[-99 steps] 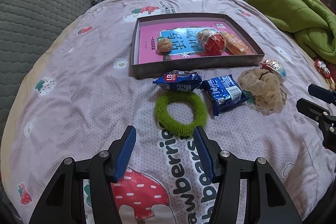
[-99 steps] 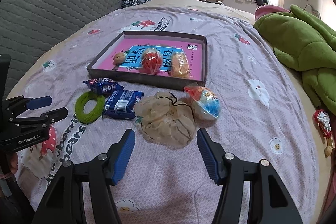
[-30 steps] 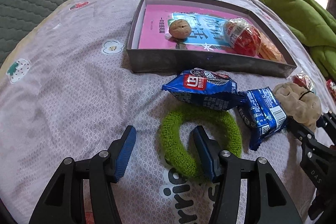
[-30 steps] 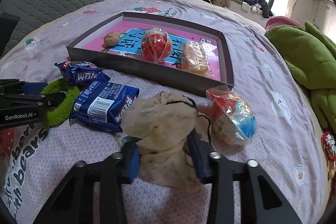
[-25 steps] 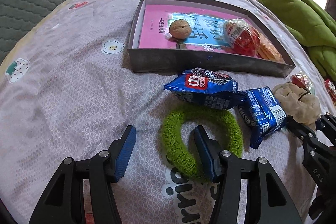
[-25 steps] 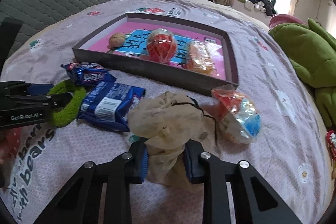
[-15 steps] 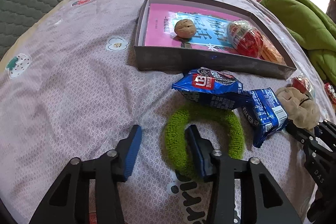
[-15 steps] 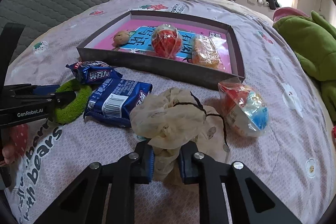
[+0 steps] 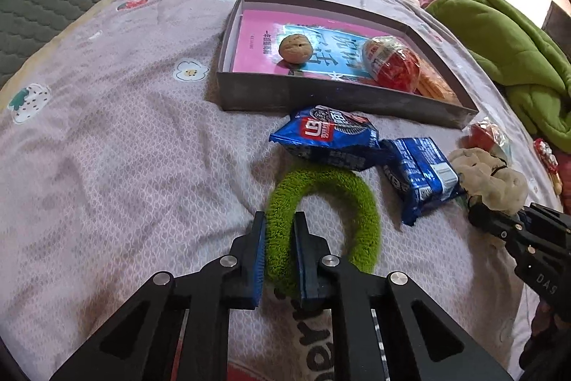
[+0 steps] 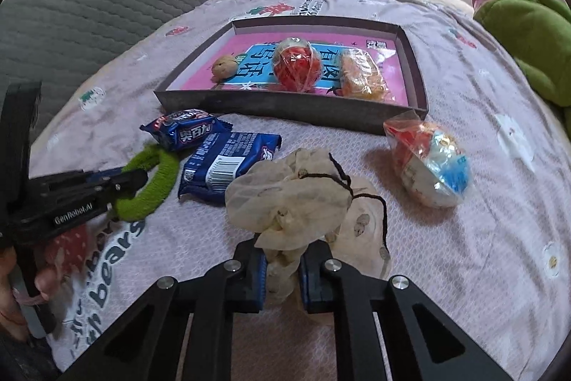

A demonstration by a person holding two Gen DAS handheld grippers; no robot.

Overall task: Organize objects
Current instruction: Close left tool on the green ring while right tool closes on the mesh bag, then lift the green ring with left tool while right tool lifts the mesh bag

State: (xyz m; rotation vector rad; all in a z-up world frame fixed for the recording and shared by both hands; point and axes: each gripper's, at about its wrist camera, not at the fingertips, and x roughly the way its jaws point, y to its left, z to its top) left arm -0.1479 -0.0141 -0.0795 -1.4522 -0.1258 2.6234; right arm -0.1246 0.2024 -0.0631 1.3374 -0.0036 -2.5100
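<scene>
My left gripper (image 9: 279,250) is shut on the near left side of a fuzzy green ring (image 9: 342,199) lying on the bedspread. The right gripper (image 10: 282,268) is shut on the lower folds of a crumpled beige drawstring pouch (image 10: 289,195). In the right wrist view the green ring (image 10: 153,184) and the left gripper (image 10: 107,184) show at the left. Two blue snack packets (image 9: 328,138) (image 9: 421,177) lie between ring and pouch. A grey shallow box (image 9: 321,95) beyond them holds a pink book, a walnut (image 9: 295,48), a red wrapped ball (image 9: 392,63) and an orange snack.
A red and blue wrapped ball (image 10: 431,163) lies right of the pouch on the bed. A green blanket (image 9: 499,52) is heaped at the right. A grey quilted headboard (image 10: 89,6) rises at the left. Clothes pile up at the far end. A small red trinket (image 9: 547,156) lies near the right edge.
Both grippers' jaws closed: the left pinched the green ring's near side, the right squeezed the beige pouch and bunched it upward. The hands barely shifted.
</scene>
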